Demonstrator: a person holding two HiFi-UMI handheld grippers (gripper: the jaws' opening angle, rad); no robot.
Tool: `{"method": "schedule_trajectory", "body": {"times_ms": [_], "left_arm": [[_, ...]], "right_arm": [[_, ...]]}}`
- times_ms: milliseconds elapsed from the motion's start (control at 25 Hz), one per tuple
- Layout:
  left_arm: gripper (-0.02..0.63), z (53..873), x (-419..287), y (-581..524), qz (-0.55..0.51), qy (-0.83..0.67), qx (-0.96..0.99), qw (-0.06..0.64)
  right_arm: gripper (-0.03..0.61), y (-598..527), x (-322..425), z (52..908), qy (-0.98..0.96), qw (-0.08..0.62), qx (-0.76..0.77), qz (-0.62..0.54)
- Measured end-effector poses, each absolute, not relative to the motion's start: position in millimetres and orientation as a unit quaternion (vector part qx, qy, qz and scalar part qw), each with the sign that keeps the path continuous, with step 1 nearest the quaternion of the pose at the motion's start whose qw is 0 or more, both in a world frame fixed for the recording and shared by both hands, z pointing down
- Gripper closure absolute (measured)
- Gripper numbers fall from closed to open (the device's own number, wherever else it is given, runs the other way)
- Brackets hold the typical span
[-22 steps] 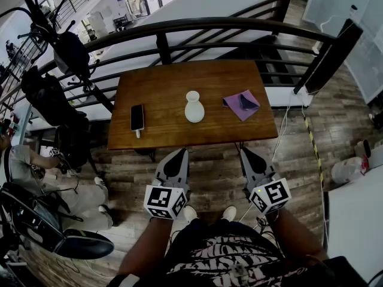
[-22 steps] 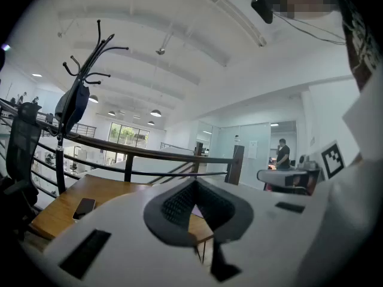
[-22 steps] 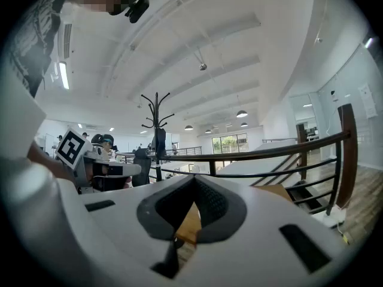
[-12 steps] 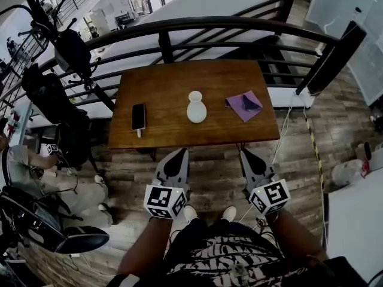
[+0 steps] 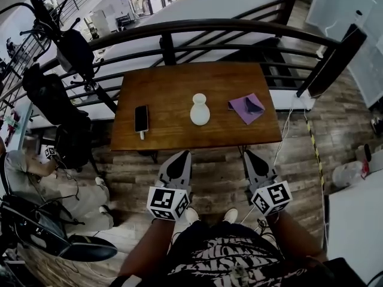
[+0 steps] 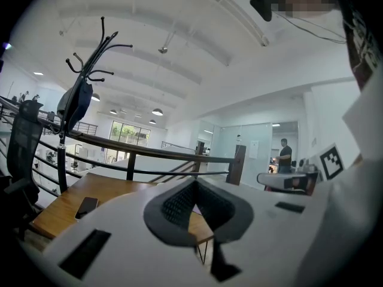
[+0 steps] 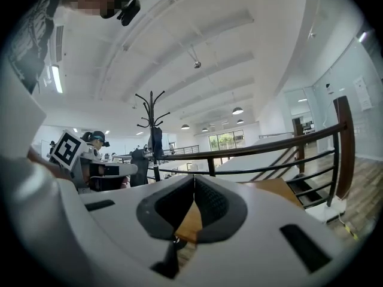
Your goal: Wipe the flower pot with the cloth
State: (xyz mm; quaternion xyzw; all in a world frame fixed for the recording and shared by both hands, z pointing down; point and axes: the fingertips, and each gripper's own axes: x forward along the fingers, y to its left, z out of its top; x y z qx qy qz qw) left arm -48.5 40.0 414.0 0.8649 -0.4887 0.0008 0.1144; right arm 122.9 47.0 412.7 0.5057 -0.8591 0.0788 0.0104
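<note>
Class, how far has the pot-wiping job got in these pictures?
Done: nothing; the cloth lies untouched on the table near the flower pot. In hand: nothing; left gripper and right gripper are shut, empty, short of the table. Left: grasp cloth, wipe flower pot.

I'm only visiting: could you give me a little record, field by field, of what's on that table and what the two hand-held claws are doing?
Surface: wooden table
Middle: white flower pot, upright
Right of it: purple cloth, crumpled, apart from the pot
Left of it: phone, lying flat
Left gripper: shut, empty, short of the table
Right gripper: shut, empty, short of the table
Wiping: not begun
</note>
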Motion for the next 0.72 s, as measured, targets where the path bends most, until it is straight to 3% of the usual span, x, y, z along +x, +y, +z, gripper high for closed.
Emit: {"method": "schedule_trajectory", "body": {"times_ms": [720], "left_arm": [[0.612, 423, -59, 12, -0.009, -0.420, 0.898, 0.129]], "right_arm": [[0.580, 45, 110, 408, -0.814, 0.027, 0.576, 0.064]]}}
